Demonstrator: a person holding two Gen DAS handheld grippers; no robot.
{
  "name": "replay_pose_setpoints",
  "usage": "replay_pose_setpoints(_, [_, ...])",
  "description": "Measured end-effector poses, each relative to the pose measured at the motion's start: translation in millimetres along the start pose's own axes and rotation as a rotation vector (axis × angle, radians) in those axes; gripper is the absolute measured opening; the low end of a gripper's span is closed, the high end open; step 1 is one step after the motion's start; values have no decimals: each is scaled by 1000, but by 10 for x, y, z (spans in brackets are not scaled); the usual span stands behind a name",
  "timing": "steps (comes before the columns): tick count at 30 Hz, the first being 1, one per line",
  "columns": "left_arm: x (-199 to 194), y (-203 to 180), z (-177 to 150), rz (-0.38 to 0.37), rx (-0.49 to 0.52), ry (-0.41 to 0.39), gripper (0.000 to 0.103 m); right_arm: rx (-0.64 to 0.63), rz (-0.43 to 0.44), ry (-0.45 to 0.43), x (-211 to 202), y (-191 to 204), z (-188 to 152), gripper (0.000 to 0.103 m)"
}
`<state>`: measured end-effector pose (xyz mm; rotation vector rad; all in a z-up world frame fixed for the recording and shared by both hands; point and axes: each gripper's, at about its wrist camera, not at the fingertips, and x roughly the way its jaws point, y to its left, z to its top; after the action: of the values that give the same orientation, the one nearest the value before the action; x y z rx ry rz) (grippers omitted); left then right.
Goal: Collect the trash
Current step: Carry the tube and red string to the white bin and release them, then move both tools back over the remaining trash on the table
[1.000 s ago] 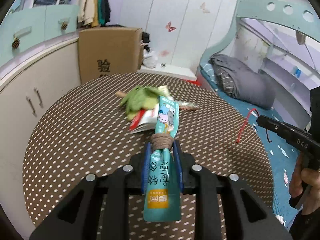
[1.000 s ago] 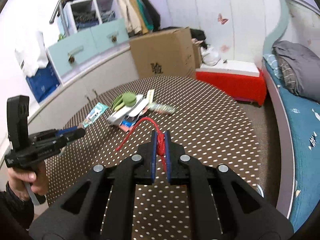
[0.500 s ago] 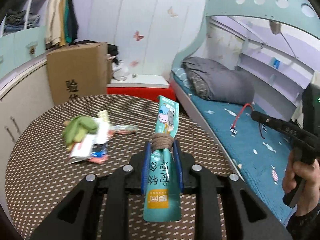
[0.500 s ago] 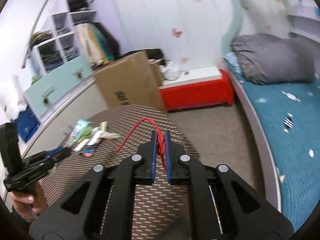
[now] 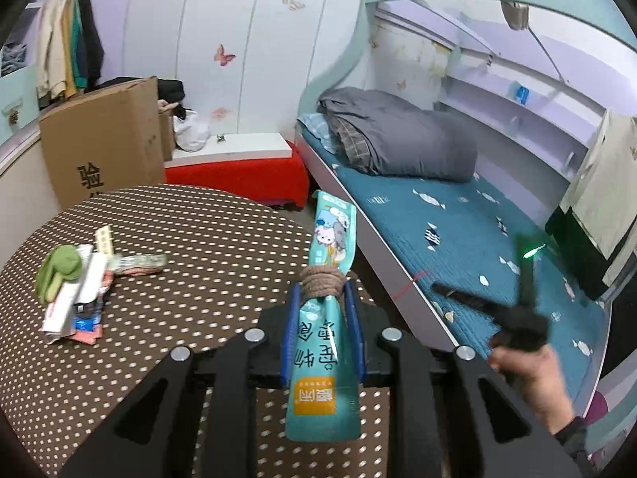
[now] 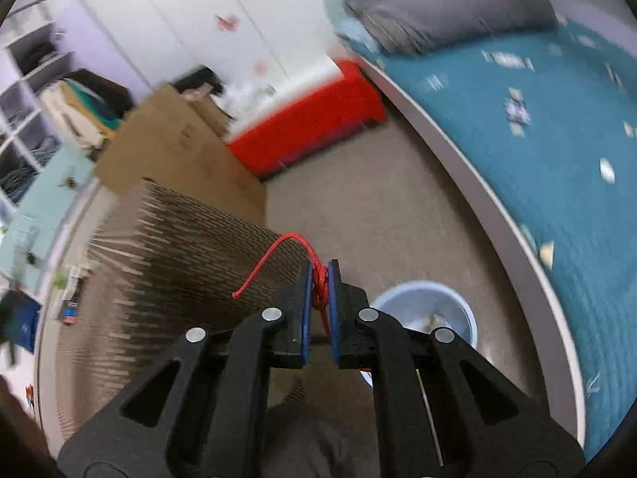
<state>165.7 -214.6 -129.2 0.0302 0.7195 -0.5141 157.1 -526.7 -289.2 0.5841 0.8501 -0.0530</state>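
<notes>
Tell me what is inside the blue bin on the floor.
The blue bin holds some pale crumpled scraps, blurred. The right tool, shut on the red string, covers its near side; the rest is hidden.

There are two grippers: the left gripper (image 5: 321, 298) and the right gripper (image 6: 319, 279). One teal pouch (image 5: 326, 318) carries one brown cord coil (image 5: 321, 281). One red string (image 6: 286, 257) shows. One round dotted table (image 5: 207, 247) bears one pile of trash (image 5: 79, 279). One pale blue bin (image 6: 458, 306), one cardboard box (image 5: 103, 139), one bed (image 5: 458, 239) and one grey quilt (image 5: 398, 139) show.
</notes>
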Motion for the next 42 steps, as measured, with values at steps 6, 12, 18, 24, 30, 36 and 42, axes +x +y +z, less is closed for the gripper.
replay_pose_setpoints(6, [347, -271, 48, -31, 22, 46, 22, 85, -49, 123, 666, -429, -192, 9])
replay_pose_setpoints(12, [722, -561, 109, -66, 42, 102, 22, 180, -63, 190, 1044, -775, -327, 79])
replay_pose_setpoints(18, [1115, -795, 139, -89, 45, 199, 22, 210, -54, 127, 787, -916, -281, 87])
replay_pose_setpoints(24, [1544, -1042, 87, -119, 55, 307, 22, 184, -12, -20, 204, -895, 7, 89])
replay_pose_setpoints(30, [1948, -1235, 46, -123, 67, 408, 23, 160, 5, -140, -283, -823, 193, 91])
replay_pose_setpoints(36, [2138, -1238, 87, -104, 52, 430, 87, 144, 10, -195, -547, -750, 308, 97])
replay_pose_setpoints(42, [1981, -1309, 145, -95, 76, 387, 92, 141, -17, -201, -627, -682, 275, 97])
